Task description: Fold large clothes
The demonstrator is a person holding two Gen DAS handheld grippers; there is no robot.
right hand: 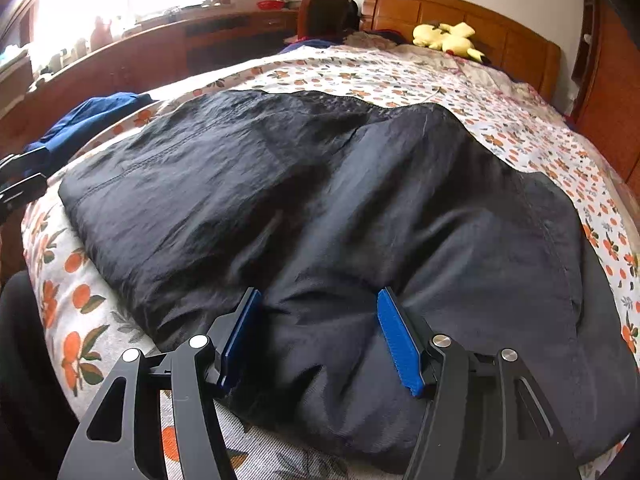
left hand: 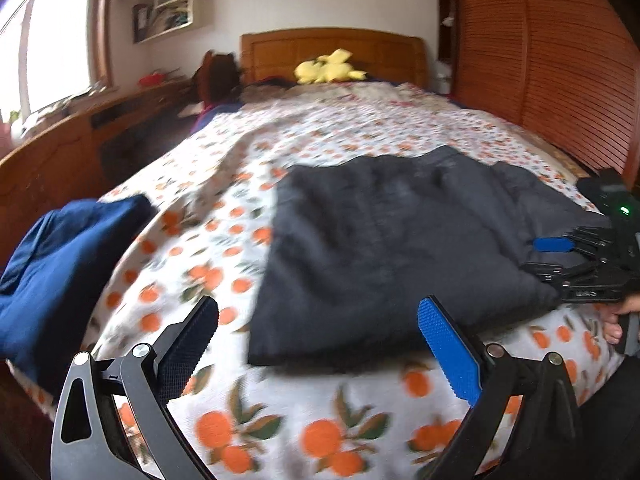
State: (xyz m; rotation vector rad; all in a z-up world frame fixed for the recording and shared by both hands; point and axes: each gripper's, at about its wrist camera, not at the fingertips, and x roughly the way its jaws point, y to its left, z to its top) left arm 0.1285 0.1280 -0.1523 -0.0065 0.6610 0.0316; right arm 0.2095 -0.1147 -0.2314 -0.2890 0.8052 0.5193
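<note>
Right claw (right hand: 318, 334), spread, is straddling a bunched hem of the black garment (right hand: 320, 184); left claw (left hand: 320, 344) is gaping just beside it.

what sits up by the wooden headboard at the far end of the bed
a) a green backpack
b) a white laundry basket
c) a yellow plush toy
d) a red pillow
c, a yellow plush toy lies against the wooden headboard, far past the black padded garment spread on the orange-print bedsheet.
</note>
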